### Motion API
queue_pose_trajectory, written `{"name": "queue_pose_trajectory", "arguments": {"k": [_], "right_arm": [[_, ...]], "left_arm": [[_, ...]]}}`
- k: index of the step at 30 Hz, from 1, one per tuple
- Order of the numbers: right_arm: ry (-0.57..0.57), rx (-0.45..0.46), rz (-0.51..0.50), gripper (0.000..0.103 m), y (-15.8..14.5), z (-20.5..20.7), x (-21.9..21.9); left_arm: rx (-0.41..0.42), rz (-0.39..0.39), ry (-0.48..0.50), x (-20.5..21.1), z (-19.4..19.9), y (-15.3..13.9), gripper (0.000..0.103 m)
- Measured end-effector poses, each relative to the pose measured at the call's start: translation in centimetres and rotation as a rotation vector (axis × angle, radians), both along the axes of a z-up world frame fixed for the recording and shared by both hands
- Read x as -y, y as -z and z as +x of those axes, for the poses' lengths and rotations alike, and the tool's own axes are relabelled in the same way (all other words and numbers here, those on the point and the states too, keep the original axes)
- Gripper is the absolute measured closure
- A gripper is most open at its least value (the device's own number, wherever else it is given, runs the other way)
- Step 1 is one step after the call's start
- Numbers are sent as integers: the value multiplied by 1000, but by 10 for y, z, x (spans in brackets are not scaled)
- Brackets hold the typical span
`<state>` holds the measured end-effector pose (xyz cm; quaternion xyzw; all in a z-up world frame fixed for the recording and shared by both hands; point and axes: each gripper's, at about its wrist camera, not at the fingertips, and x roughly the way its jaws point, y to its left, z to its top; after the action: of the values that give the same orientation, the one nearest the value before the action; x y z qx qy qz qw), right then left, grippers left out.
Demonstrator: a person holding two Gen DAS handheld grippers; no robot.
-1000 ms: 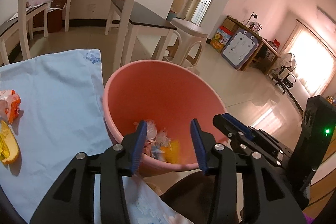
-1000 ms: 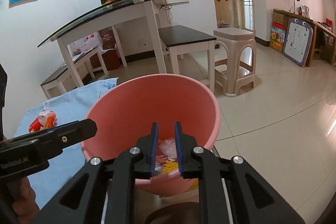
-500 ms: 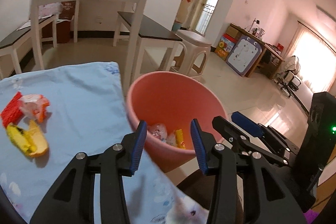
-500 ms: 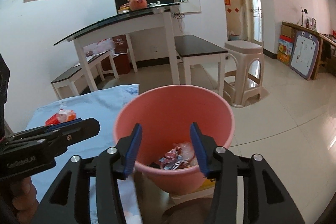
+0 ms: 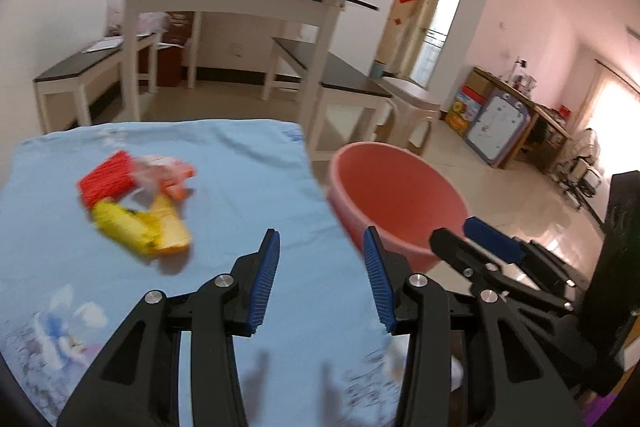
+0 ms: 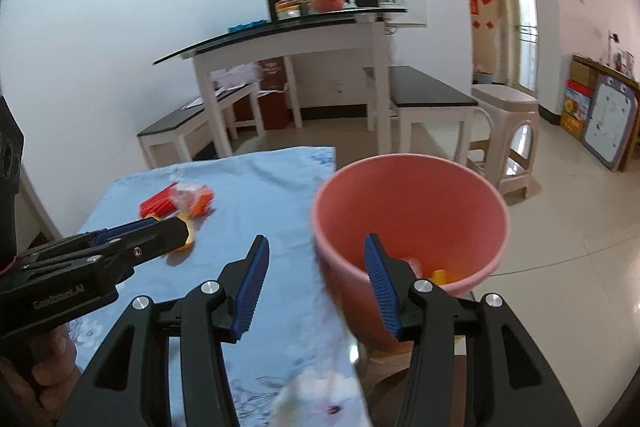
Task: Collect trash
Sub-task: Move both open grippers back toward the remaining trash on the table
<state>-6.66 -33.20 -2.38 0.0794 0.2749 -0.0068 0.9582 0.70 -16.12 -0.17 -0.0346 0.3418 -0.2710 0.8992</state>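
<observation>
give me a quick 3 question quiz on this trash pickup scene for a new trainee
1. True or false: the left gripper holds a wrapper.
2. Where do the wrappers still to be collected lie?
A. on the floor
B. on the blue cloth
C. on the stool
3. Fill in: the pink bucket stands beside the cloth and already holds some ____.

Key
1. False: its jaws are open and empty. The right gripper has just been opening, with nothing between its jaws either.
2. B
3. trash
</observation>
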Motion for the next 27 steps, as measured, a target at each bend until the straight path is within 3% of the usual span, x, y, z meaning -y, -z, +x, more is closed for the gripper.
{"name": "queue_pose_trajectory", "arguments": {"k": [9, 15, 27], "right_arm": [[-114, -37, 20, 54, 7, 11, -44], [-173, -48, 26, 54, 12, 21, -61], [-218, -68, 73, 54, 26, 36, -60]], "left_arm": [[-75, -2, -185, -78, 3, 25, 59], [-171, -72, -347, -123, 28, 39, 59], [-351, -124, -461, -116, 96, 58, 59]]}}
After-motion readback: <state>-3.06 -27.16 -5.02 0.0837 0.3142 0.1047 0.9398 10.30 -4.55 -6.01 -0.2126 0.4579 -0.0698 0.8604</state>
